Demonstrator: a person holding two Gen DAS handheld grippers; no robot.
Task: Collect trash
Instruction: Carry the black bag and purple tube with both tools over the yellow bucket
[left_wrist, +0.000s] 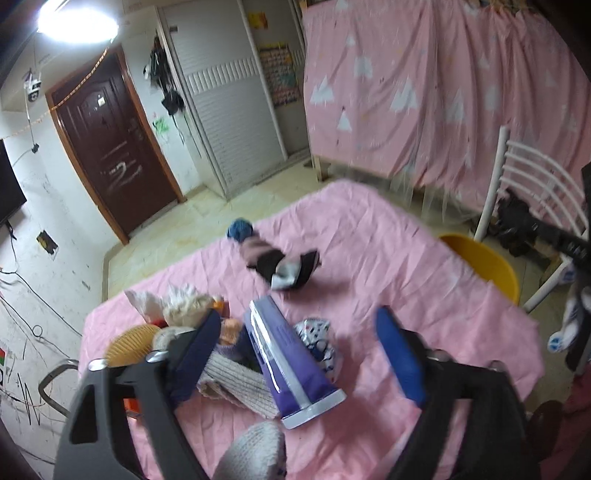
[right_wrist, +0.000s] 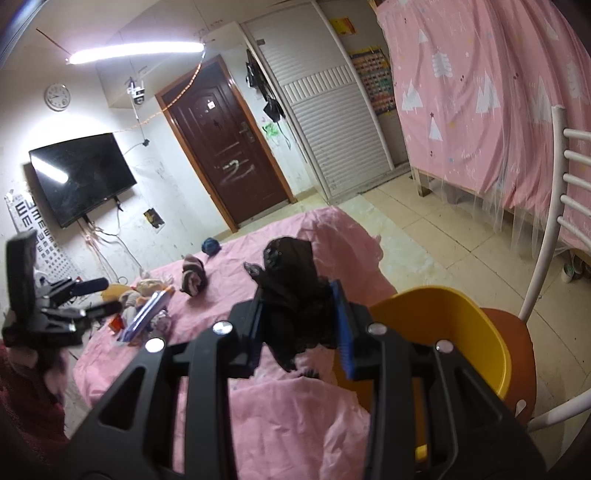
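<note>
A purple and white tube (left_wrist: 291, 363) lies on the pink table cloth (left_wrist: 424, 280) between the fingers of my left gripper (left_wrist: 299, 343), which is open above it. Socks and rags lie around it: a patterned one (left_wrist: 321, 338), a grey knit one (left_wrist: 240, 380), a rolled dark one (left_wrist: 280, 264). My right gripper (right_wrist: 301, 325) is shut on a black lacy cloth (right_wrist: 291, 291) and holds it above the table, just left of the yellow bin (right_wrist: 458, 332). The left gripper also shows in the right wrist view (right_wrist: 92, 295).
The yellow bin (left_wrist: 484, 264) stands on an orange chair seat (right_wrist: 517, 332) with a white back (right_wrist: 554, 206) at the table's right edge. A blue yarn ball (left_wrist: 240, 229) lies at the far edge. A plush toy pile (left_wrist: 181, 314) sits at the left.
</note>
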